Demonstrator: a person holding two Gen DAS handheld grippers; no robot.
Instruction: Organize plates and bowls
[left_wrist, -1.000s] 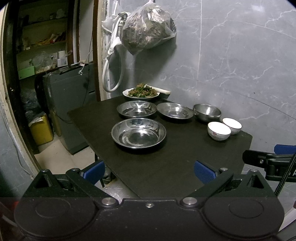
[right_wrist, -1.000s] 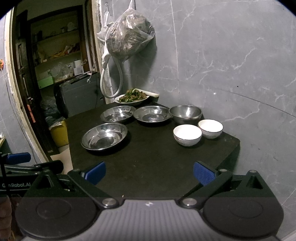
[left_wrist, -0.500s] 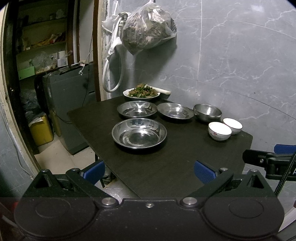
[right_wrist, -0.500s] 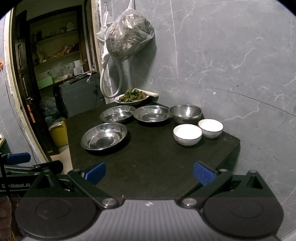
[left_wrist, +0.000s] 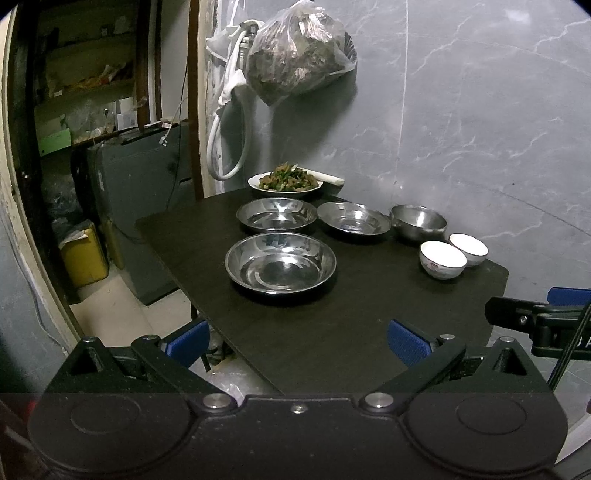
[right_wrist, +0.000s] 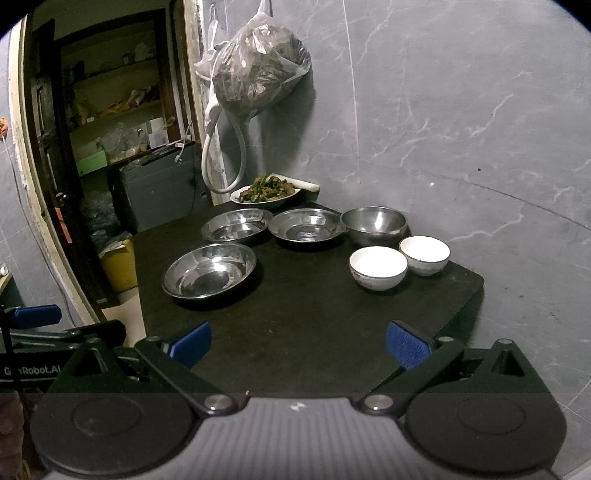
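Both the left gripper (left_wrist: 297, 341) and the right gripper (right_wrist: 298, 343) gape wide and empty at the near edge of the black table (right_wrist: 314, 332). On it, the nearest steel plate (left_wrist: 280, 262) sits ahead of two more, with a steel bowl (right_wrist: 373, 223) and two white bowls (right_wrist: 378, 267) to its right, seemingly apart. Nothing has shifted since half a second ago.

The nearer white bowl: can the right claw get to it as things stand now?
Probably yes. The right claw is open, and only bare table lies between it and the nearer white bowl, which stands apart from the farther bowl.
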